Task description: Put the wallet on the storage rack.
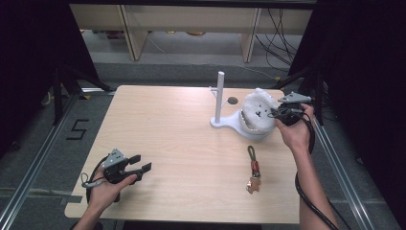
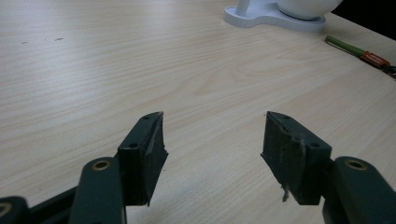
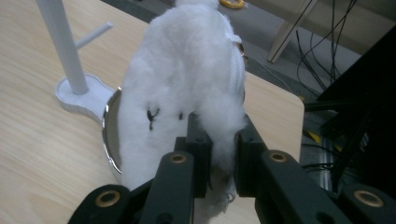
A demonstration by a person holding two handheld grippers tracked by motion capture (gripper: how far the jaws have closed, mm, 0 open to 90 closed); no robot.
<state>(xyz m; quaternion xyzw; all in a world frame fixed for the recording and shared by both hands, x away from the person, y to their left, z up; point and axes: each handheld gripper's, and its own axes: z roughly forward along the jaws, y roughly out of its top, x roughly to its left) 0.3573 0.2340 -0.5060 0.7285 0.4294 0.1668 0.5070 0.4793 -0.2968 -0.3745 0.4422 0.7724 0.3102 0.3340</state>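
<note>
A fluffy white plush pouch [image 1: 258, 109] with a small stitched face and a zipper hangs over the round dish of a white stand [image 1: 229, 123]. My right gripper [image 1: 276, 113] is shut on the pouch's right edge; in the right gripper view the fur [image 3: 187, 79] is squeezed between its two jaws [image 3: 222, 154]. My left gripper [image 1: 140, 163] rests near the table's front left corner, open, with bare wood between its fingers [image 2: 212, 140]. A keychain [image 1: 253, 170] with a green strap, red tag and brown charm lies on the table in front of the stand.
The stand's upright white post [image 1: 219, 96] with a short side peg rises at the left of the dish. A round hole [image 1: 232, 100] is in the tabletop behind it. The table's right edge [image 1: 292, 158] runs close to my right forearm. Shelving and cables lie beyond.
</note>
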